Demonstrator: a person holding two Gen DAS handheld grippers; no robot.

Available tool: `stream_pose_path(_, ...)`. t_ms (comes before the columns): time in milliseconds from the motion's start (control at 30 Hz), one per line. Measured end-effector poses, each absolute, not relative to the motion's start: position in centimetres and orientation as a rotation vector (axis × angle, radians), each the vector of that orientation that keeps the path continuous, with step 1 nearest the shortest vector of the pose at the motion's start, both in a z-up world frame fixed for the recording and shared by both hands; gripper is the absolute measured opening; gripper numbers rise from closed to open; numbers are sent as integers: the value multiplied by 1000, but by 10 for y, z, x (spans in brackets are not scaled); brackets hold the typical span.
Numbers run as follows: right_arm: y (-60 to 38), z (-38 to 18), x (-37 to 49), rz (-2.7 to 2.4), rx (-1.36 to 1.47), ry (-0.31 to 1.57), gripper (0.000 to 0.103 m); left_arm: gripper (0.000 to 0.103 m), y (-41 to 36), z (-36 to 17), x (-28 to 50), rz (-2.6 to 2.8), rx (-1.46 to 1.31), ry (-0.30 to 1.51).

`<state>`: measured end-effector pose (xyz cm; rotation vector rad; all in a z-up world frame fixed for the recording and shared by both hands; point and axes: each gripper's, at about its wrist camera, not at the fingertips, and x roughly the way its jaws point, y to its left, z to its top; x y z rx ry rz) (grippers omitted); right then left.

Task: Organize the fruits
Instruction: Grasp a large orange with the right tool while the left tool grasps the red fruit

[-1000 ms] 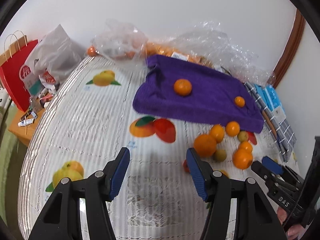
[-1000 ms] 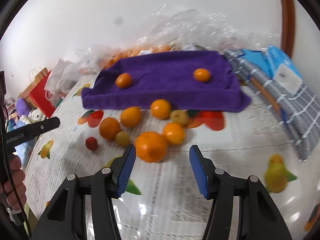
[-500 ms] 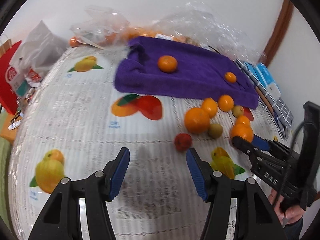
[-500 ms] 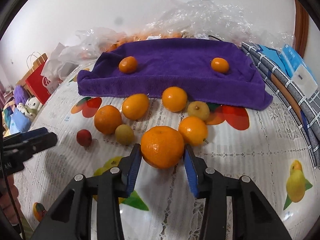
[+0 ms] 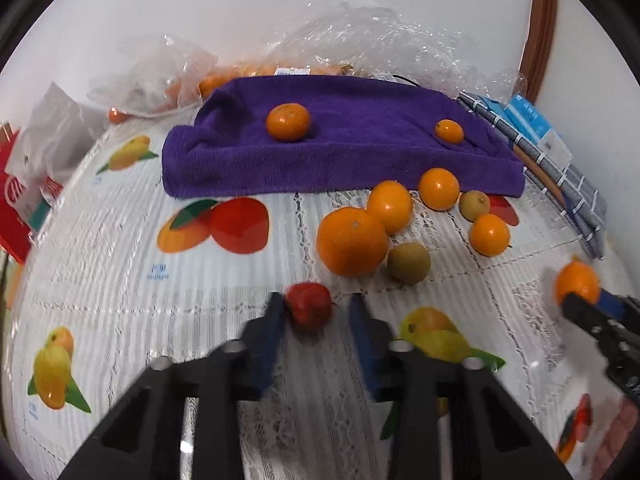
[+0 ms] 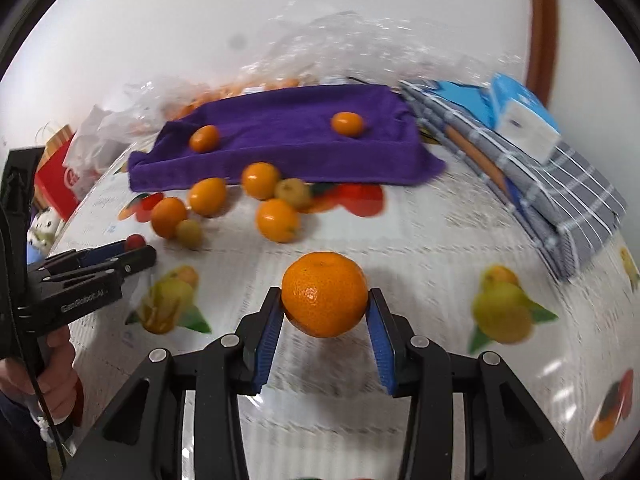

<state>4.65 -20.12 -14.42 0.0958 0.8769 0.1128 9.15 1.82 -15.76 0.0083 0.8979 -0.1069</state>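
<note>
On the tablecloth [image 5: 120, 272], left fingers [image 5: 272, 320] pinch red fruit [image 5: 309, 307].

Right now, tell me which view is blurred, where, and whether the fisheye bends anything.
Right wrist view: motion blur smears the tablecloth and the grey checked cloth; the held orange in the right gripper stays sharp. Left wrist view: crisp background, but the left gripper and the small red fruit are blurred. Both: fisheye curves the table edges.

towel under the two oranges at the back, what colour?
Solid purple towel, no pattern. Clearest in the left wrist view.
</note>
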Motion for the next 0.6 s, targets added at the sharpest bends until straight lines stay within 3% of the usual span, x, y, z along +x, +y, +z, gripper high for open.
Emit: stream_pose_path(600,-232,-107,-1,44,160,800,42,26,28,-112,55,-173,-118,917)
